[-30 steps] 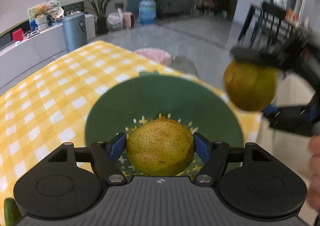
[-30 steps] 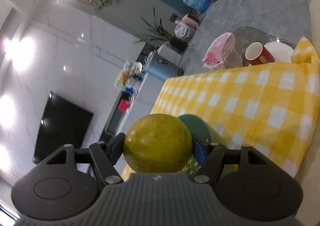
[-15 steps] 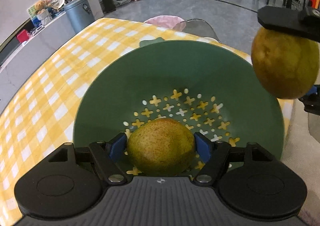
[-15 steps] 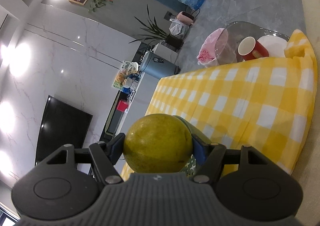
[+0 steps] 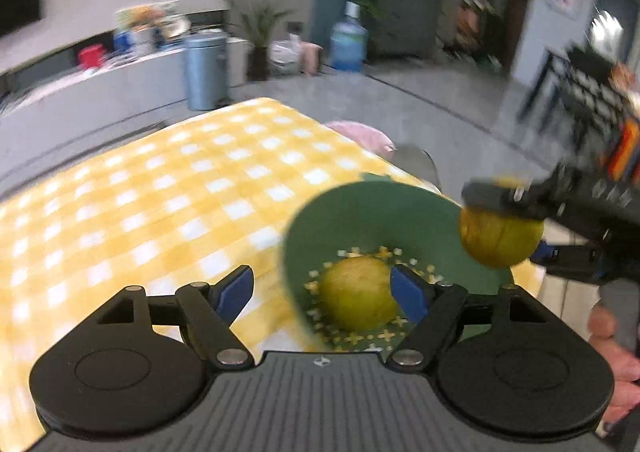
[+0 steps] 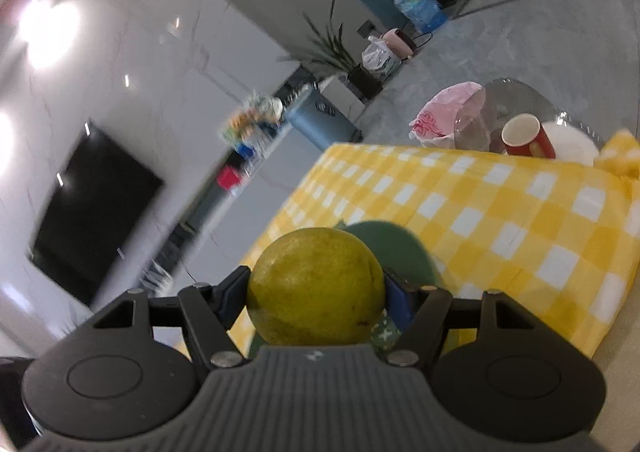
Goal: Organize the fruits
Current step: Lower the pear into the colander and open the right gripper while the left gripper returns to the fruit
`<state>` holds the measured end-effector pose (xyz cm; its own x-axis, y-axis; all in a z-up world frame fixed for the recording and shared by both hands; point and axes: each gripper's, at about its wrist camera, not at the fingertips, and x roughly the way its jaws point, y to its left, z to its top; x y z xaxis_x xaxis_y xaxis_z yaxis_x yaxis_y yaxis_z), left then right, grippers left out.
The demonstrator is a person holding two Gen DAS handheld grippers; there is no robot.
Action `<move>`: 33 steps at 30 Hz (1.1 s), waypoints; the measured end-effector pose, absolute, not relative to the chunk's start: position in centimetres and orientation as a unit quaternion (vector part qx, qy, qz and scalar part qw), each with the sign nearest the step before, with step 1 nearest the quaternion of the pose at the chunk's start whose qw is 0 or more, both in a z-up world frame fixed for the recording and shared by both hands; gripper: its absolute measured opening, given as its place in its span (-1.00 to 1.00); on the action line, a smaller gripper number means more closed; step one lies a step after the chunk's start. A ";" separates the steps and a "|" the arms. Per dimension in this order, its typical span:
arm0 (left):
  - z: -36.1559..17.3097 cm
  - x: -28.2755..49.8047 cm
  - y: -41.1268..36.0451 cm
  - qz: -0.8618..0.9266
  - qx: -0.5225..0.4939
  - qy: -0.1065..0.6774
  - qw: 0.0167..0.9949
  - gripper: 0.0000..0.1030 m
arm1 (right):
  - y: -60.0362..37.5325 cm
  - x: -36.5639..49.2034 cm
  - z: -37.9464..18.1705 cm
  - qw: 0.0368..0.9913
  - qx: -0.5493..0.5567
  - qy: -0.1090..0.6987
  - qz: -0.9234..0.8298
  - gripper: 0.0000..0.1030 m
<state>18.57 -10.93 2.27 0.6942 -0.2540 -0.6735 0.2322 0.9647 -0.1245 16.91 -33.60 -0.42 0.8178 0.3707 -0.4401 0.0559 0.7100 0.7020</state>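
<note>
With one pear [image 5: 358,294] dropped in the green colander [image 5: 372,212] at the checked table's [image 5: 160,192] far edge, the left gripper [image 5: 322,290] is opening, empty, while the right gripper [image 6: 316,292] clamps a second pear [image 6: 316,286] above the rim, seemingly next in.

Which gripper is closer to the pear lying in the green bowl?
Left. The left gripper, jaws opening, sits right beside the pear in the green bowl; the right gripper holds another fruit over the rim.

Black grippers [image 5: 322,288], blue-padded jaws
</note>
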 end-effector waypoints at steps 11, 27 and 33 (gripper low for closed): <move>0.1 16.9 -3.3 -0.075 -0.104 0.407 0.904 0.77 | -26.1 18.6 0.8 0.902 0.125 0.410 0.044 0.29; -0.5 16.0 1.4 -0.087 -0.169 0.415 0.890 0.77 | -20.8 22.9 -1.9 0.795 -0.198 0.555 0.142 0.29; 0.0 15.7 1.5 -0.089 -0.180 0.410 0.890 0.77 | -20.9 26.5 -3.1 0.747 -0.191 0.615 0.168 0.29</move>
<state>15.67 1.51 -0.02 0.6489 -0.3048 -0.6971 0.0105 0.9197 -0.3924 26.47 -20.91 -3.13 0.1883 0.0159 -0.9820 -0.4849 0.8710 -0.0789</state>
